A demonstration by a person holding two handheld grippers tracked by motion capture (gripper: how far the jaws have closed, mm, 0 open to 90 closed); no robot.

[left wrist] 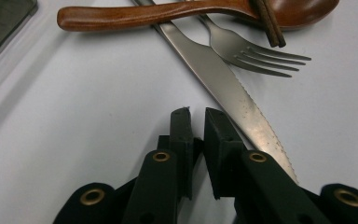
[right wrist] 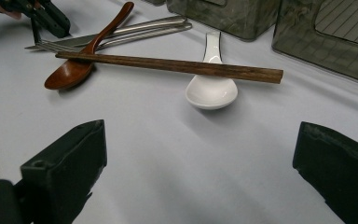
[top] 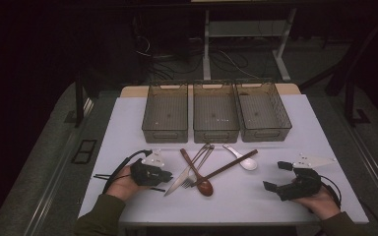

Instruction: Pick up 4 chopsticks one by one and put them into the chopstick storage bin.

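The left gripper (top: 163, 175) rests on the table with its jaws nearly closed on nothing, tips just beside the knife (left wrist: 223, 88) blade. The knife lies under the wooden spoon (left wrist: 135, 15) and beside the fork (left wrist: 242, 51), so pulling it could drag the pile. At right, the right gripper (top: 277, 178) waits wide open, empty.

Chopsticks (right wrist: 168, 65) across both spoons (right wrist: 212, 88)

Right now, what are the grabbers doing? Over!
Left gripper shut, empty, at knife tip. Right gripper open. Chopsticks across wooden spoon.
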